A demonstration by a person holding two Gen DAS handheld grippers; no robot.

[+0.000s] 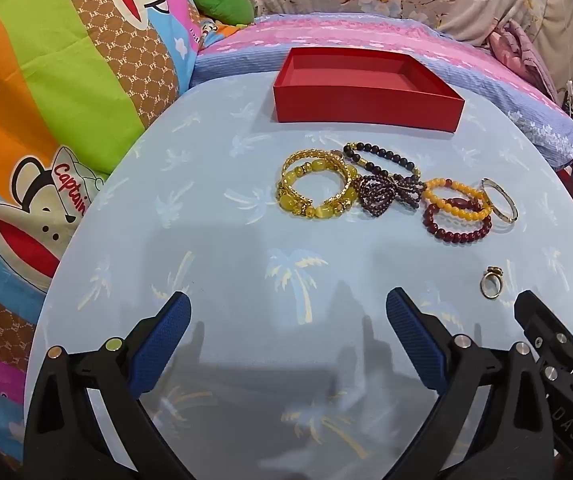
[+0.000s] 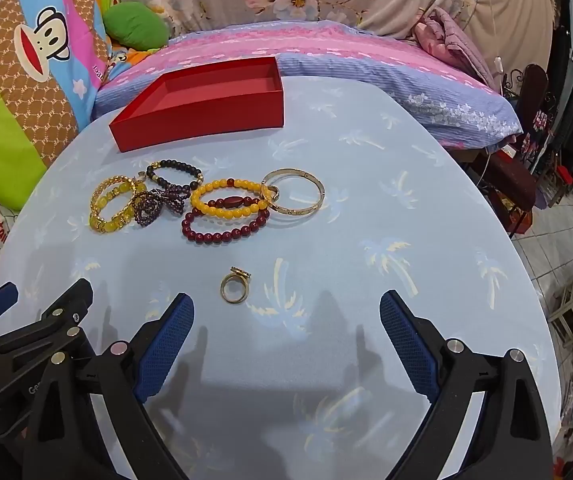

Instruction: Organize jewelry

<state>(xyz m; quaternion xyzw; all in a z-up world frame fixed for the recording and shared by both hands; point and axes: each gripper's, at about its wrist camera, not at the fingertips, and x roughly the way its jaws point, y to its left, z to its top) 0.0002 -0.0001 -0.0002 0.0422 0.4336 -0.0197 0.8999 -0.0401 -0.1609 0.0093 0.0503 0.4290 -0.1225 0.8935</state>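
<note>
The right gripper [image 2: 286,340] hovers low over the table [image 2: 426,160] with its jaws spread wide and nothing between them; the left gripper [image 1: 288,336] beside it is equally released and empty. Taking the red box [image 2: 206,120] as landmark: the gold ring [image 2: 235,286] lies well in front of it, nearest the right gripper and just ahead of its left finger. Between ring and box sits the bracelet cluster: the dark red bead bracelet [image 2: 222,232] under the yellow bead bracelet [image 2: 226,200], the gold bangle [image 2: 294,194] touching them on the right. The ring looks the sensible first pick. It is small and stands on edge, so centre the fingers around it, descend squarely, and close slowly to avoid flicking it away.
</note>
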